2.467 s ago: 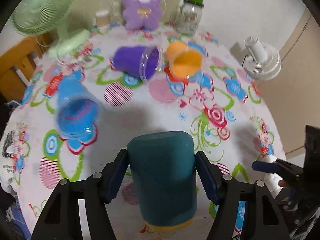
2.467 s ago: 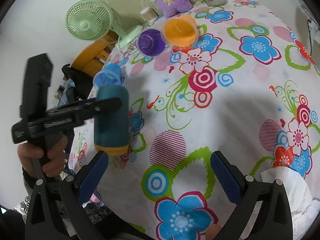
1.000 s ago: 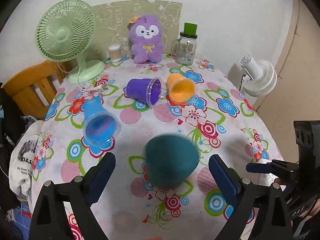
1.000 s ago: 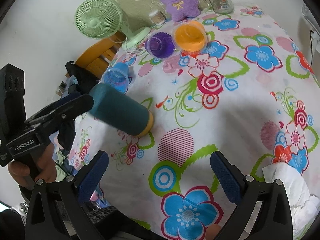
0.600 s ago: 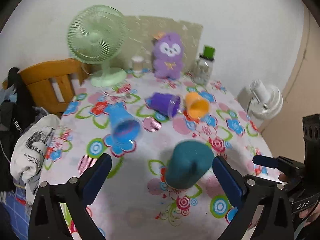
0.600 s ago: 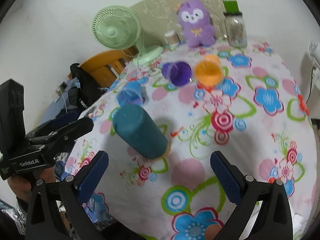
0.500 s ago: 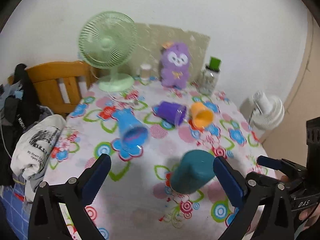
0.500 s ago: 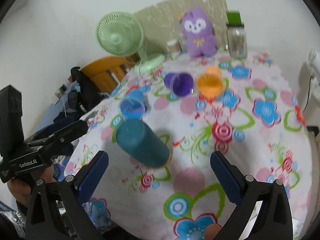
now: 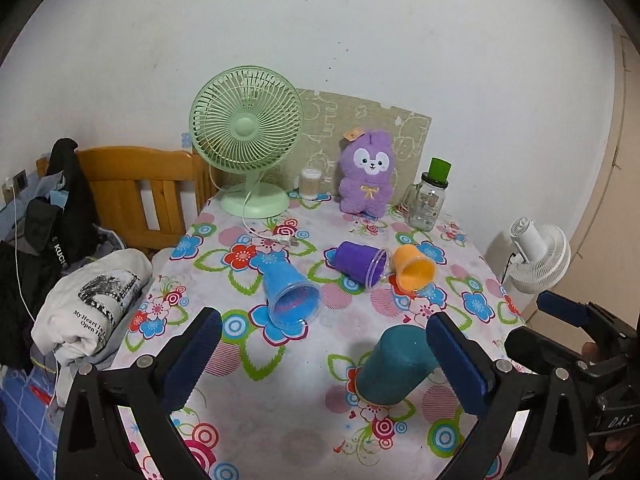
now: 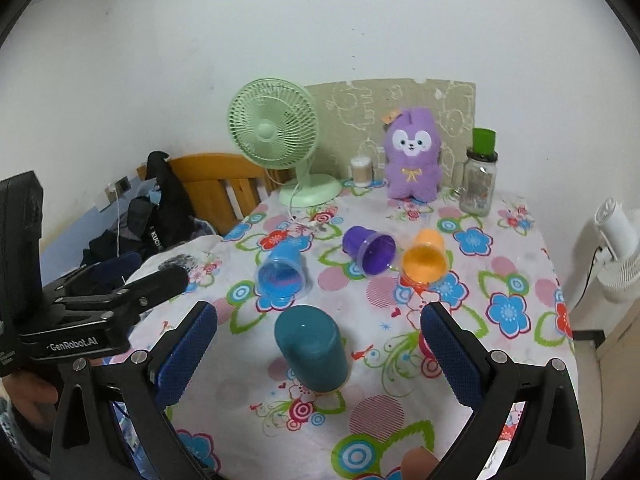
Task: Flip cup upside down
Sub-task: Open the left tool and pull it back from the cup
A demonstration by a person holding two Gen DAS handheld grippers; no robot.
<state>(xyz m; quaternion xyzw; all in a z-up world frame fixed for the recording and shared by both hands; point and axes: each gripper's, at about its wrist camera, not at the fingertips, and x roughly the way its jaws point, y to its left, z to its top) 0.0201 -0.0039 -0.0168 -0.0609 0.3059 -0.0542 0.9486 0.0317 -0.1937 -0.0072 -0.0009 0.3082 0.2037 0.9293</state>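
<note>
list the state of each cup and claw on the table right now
teal cup: upside down on the tablecloth, free of both claws
blue cup: on its side
purple cup: on its side
orange cup: on its side
left claw: open, empty
right claw: open, empty

"GenRobot.AI" on left gripper (image 10: 156,284), "My Heart" on folded shirt (image 9: 90,308)

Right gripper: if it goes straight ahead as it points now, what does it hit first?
Most likely the teal cup, which stands mouth-down on the table between the open jaws of the right gripper and just ahead. Depth is unclear, so it might pass over the top.
</note>
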